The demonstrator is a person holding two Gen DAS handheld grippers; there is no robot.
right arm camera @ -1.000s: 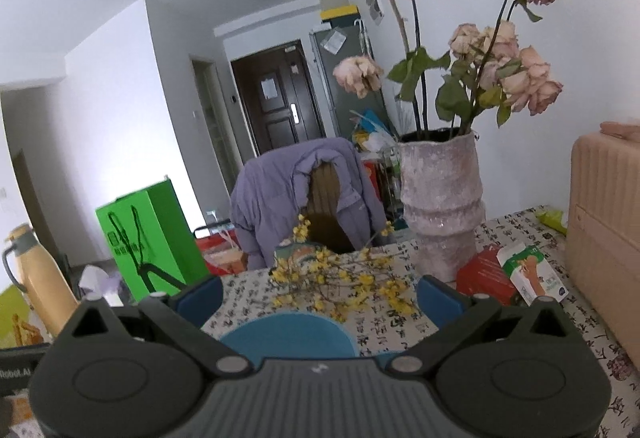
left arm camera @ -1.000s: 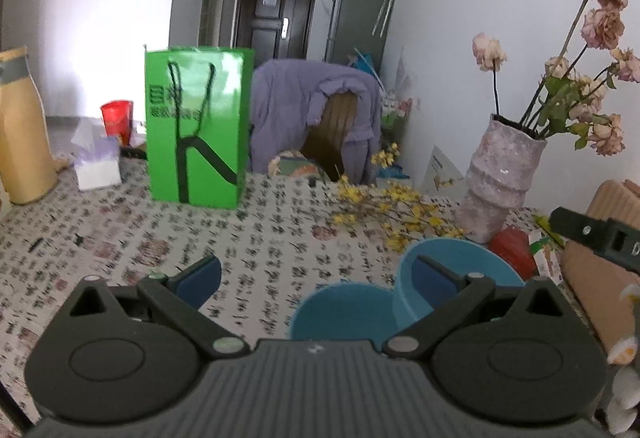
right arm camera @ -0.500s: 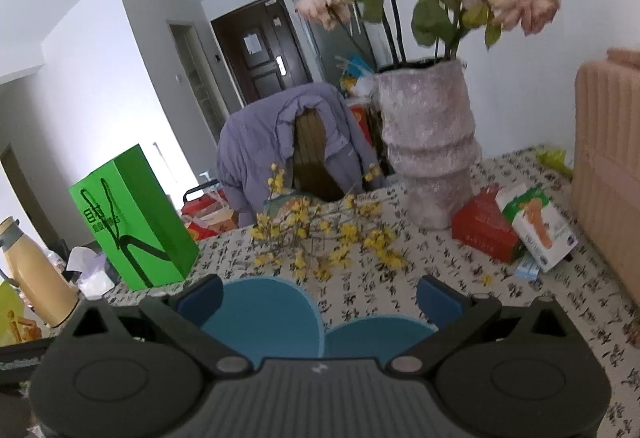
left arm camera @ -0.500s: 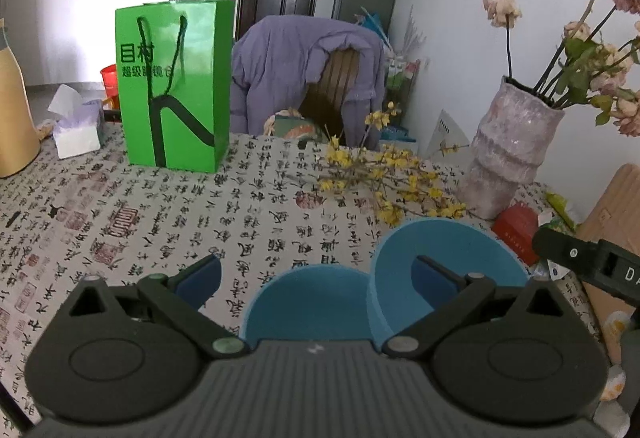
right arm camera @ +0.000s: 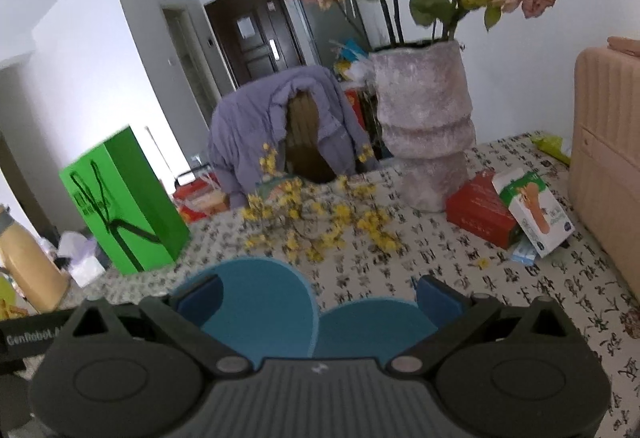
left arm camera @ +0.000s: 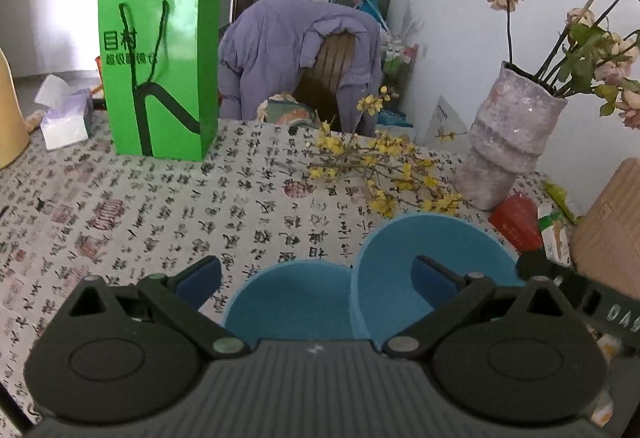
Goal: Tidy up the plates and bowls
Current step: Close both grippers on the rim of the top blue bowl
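Both grippers sit lower and closer to the table than in the earlier frames, so the two blue items now fill more of each view.

Left wrist view: the left gripper (left arm camera: 316, 274) has its blue-padded fingers spread wide, gripping nothing. Between and below them lie two round blue felt-like bowls. The left blue bowl (left arm camera: 292, 302) sits directly ahead of the gripper body. The right blue bowl (left arm camera: 432, 242) stands just beside it, rims touching or overlapping; which one cannot be told. The right finger pad appears in front of the right bowl's interior. Both bowls rest on the table covered by a white cloth printed with black calligraphy (left arm camera: 160, 214). Farther back stand a green paper shopping bag with black cord handles (left arm camera: 160, 70), a spray of yellow blossom branches (left arm camera: 380, 170) and a rough pinkish-grey ceramic vase of dried roses (left arm camera: 508, 142). A black part of the right gripper (left arm camera: 580, 298) enters at the right edge.

Right wrist view: the right gripper (right arm camera: 318, 296) is likewise spread wide and empty. The left blue bowl (right arm camera: 260, 298) appears tilted behind the left finger pad; the right blue bowl (right arm camera: 372, 326) lies lower, ahead of the body. A red carton (right arm camera: 480, 210) and a white-and-green carton (right arm camera: 536, 214) lie near the vase (right arm camera: 424, 130).
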